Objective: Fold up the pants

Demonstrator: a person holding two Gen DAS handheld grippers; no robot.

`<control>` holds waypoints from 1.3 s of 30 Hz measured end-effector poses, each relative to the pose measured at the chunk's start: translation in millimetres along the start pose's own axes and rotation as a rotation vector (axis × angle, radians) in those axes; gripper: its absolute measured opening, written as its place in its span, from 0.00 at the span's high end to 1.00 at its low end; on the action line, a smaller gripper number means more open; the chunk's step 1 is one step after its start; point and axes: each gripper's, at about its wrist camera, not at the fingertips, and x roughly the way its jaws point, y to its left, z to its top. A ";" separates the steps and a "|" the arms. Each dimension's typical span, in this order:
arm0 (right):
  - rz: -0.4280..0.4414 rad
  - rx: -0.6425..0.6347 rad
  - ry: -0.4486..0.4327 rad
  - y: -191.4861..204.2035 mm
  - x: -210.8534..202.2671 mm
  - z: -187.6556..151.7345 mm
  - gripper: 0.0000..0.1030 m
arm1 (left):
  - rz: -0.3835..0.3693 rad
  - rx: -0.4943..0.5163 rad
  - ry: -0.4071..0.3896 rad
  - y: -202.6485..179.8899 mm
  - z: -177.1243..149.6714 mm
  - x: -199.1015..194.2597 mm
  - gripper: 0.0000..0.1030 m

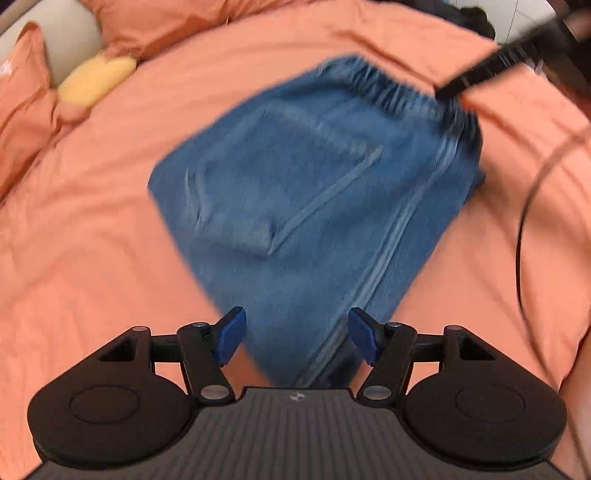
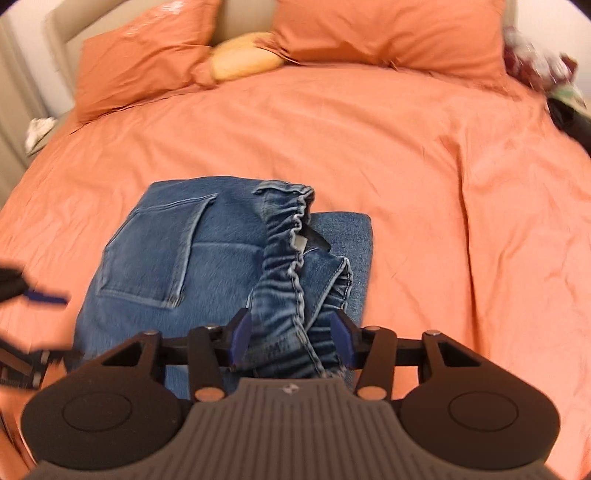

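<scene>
**One pair of jeans, two claws**

One bed [image 2: 424, 155] carries two pillows [image 2: 388, 33] and one folded pants [image 2: 207, 254]. Right claw [image 2: 291, 338] is half-closed around the bunched waistband [image 2: 284, 236]. Left claw [image 1: 295, 338] gapes empty above the pants' near corner. Left view blurred.

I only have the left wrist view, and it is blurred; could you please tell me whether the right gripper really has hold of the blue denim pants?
Observer: Yes. In the right wrist view the right gripper has the gathered elastic waistband of the blue denim pants bunched between its pads.
Operator: Does the waistband lie flat?
Observer: No, it stands up in a ridge and gapes, showing a grey label inside.
Operator: Is anything beside the bed?
Observer: A crumpled white thing lies just off the left edge of the orange duvet.
</scene>
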 end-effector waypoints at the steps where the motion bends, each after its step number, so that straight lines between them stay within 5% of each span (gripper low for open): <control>1: -0.002 0.018 0.008 -0.3 5.7 2.5 0.59 | -0.003 0.005 0.009 1.3 -7.0 1.5 0.28; 6: 0.022 0.124 0.026 -6.1 21.0 5.8 0.60 | -0.011 -0.011 0.033 -0.4 -31.8 18.1 0.30; 7: 0.036 0.152 0.031 -7.1 23.5 6.5 0.69 | 0.003 -0.023 0.049 -1.2 -34.2 23.9 0.36; 9: 0.027 0.172 0.037 -2.9 22.7 9.3 0.74 | 0.016 -0.048 0.068 0.1 -38.1 33.6 0.56; 10: 0.005 0.144 0.026 1.7 17.0 10.7 0.90 | 0.006 -0.069 0.075 2.1 -39.1 36.3 0.65; 13: 0.013 0.036 -0.010 17.8 -12.9 15.5 0.95 | -0.004 -0.094 0.066 5.8 -38.0 35.0 0.70; 20: 0.023 -0.056 -0.051 24.7 -73.8 -13.7 0.98 | 0.004 -0.108 0.033 11.7 -44.7 30.0 0.80; 27: -0.018 0.047 0.053 -20.5 -24.5 -72.4 1.00 | 0.043 -0.073 0.070 5.0 -36.6 35.8 0.81; 34: -0.050 0.028 0.088 -22.0 14.9 -80.8 0.98 | 0.029 -0.042 0.112 -3.5 -21.4 13.4 0.82; 36: -0.052 0.017 0.086 -19.8 16.1 -78.5 0.98 | 0.034 -0.018 0.140 -2.9 -16.8 5.4 0.95; 39: -0.036 0.027 0.082 -21.6 15.6 -78.4 0.98 | 0.061 -0.028 0.097 9.9 -9.4 -12.3 0.94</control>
